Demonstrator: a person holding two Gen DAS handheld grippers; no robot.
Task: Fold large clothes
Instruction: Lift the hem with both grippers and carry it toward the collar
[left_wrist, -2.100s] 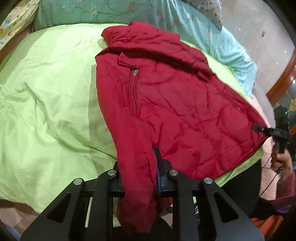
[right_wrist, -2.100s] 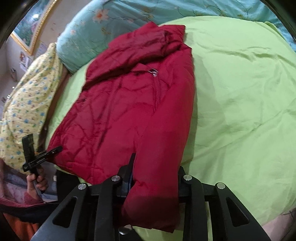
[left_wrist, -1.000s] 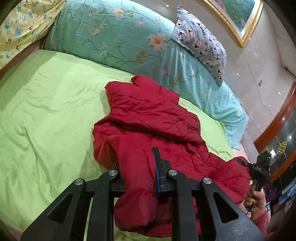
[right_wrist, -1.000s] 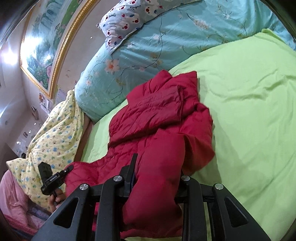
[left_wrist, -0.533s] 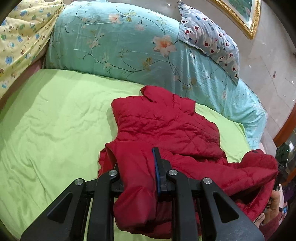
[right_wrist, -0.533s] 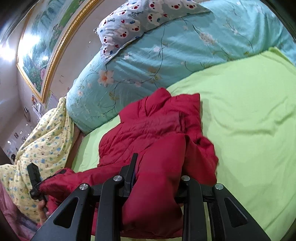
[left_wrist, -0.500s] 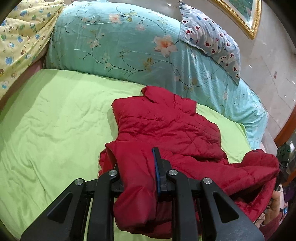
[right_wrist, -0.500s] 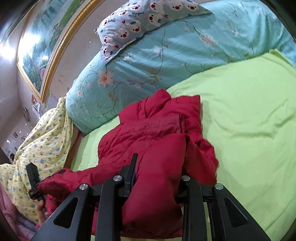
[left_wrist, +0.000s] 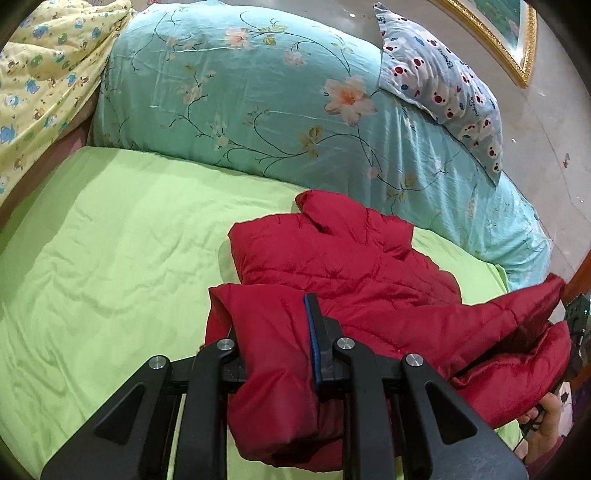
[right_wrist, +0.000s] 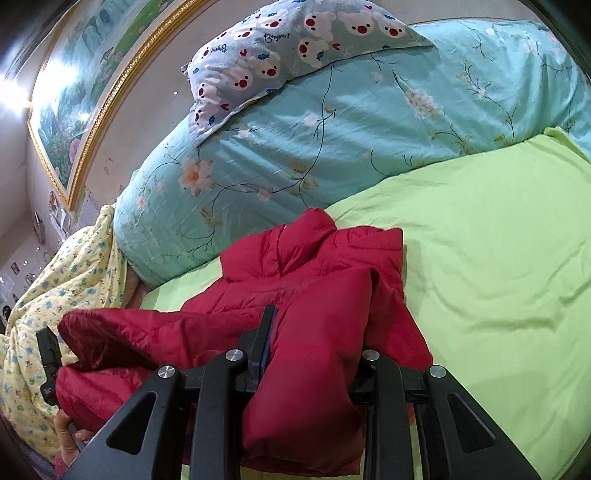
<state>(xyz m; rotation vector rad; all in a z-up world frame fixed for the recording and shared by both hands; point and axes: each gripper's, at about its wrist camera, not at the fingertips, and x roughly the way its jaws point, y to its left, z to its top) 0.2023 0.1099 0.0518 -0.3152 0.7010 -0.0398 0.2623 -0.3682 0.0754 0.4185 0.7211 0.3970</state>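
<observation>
A red quilted jacket (left_wrist: 343, 251) lies on the green bed sheet (left_wrist: 110, 236), its collar toward the pillows. My left gripper (left_wrist: 273, 317) is shut on one corner of the jacket's hem, which bulges between the fingers. My right gripper (right_wrist: 317, 325) is shut on the other hem corner of the jacket (right_wrist: 325, 266). The lifted hem hangs doubled over the jacket's upper body. In the left wrist view the right gripper (left_wrist: 576, 314) shows at the far right edge above a hand (left_wrist: 543, 417). In the right wrist view the left gripper (right_wrist: 50, 354) shows at the far left.
A large teal floral pillow (left_wrist: 258, 96) runs along the head of the bed, with a small bear-print pillow (left_wrist: 443, 85) on top. A yellow patterned quilt (left_wrist: 40, 74) is heaped at one side. A gold-framed picture (right_wrist: 81, 96) hangs on the wall.
Both grippers have carried the jacket's hem forward toward the collar and pillows. The lower part now lies doubled over the upper part, and the zipper front is covered.
</observation>
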